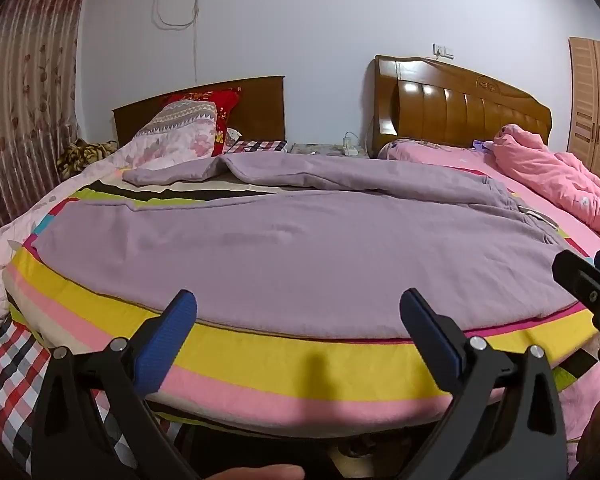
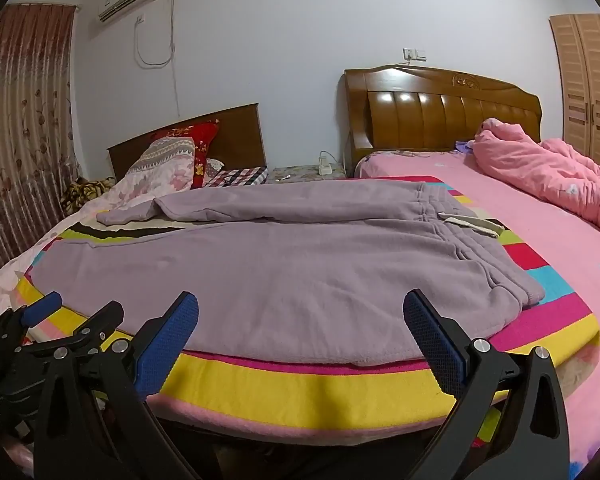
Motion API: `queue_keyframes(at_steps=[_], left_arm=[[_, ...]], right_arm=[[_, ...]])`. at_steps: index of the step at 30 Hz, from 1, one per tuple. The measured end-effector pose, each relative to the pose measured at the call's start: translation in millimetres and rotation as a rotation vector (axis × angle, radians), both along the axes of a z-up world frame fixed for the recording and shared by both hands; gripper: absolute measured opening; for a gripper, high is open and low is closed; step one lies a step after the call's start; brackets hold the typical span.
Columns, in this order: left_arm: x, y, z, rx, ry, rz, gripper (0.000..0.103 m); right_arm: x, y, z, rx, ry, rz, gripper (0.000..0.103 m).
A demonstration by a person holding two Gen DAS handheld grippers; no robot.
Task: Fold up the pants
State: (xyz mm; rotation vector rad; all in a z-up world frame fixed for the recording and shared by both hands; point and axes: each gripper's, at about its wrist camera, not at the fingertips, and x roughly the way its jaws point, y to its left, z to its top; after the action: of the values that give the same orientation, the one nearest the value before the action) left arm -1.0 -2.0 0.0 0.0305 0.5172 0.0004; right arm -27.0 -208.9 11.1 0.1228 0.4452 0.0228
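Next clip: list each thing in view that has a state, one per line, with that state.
Purple pants: spread flat on the striped blanket, legs apart, no fold made.
Far pant leg: lying flat, cuff end bent.
Left tongs: open, holding nothing, at the near edge of the pants.
Right tongs: open, holding nothing, near the waistband side.
Wardrobe: doors closed.
Pink quilt: bunched up on the bed.

Lilac pants [image 2: 284, 264] on striped blanket [image 2: 300, 384]
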Motion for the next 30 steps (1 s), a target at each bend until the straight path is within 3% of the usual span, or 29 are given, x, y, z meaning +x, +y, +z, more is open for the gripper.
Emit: queue_keyframes(at_steps=[30], left_arm=[[1.1,1.7,-2.4,-0.003,0.015,0.005,0.102]], right_arm=[[-1.5,0.5,-0.7,0.009,0.003,0.001,0.099]])
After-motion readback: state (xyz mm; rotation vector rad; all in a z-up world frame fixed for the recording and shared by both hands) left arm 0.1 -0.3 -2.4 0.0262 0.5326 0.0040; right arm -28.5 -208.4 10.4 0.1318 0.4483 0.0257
